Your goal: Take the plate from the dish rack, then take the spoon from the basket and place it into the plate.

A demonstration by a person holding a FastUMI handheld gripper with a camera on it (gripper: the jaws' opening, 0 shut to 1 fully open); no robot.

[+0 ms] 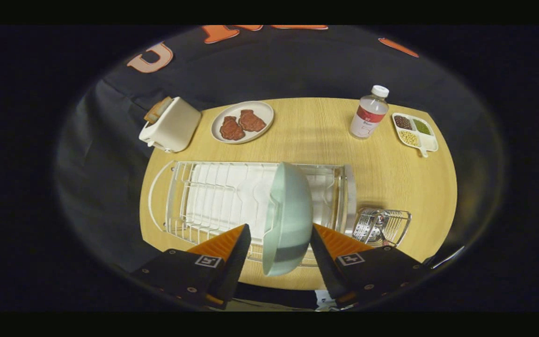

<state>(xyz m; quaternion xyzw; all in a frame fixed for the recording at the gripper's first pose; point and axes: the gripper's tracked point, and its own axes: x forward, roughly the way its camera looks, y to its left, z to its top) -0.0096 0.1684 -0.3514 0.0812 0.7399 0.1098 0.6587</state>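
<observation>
A pale green plate (288, 210) stands on edge in the right part of the white wire dish rack (213, 196) on the wooden table (391, 173). My gripper (281, 230) is open, one finger on each side of the plate's lower half, both close to it. I cannot tell whether the fingers touch the plate. To the right of the rack sits a small metal wire basket (382, 227), just beyond my right finger. Shiny metal utensils lie in it, and I cannot pick out the spoon.
Beyond the rack stand a white toaster (171, 125) with bread in it and a plate with two meat pieces (242, 121). Farther right are a clear bottle (368, 112) and a divided dish of beans (414, 131).
</observation>
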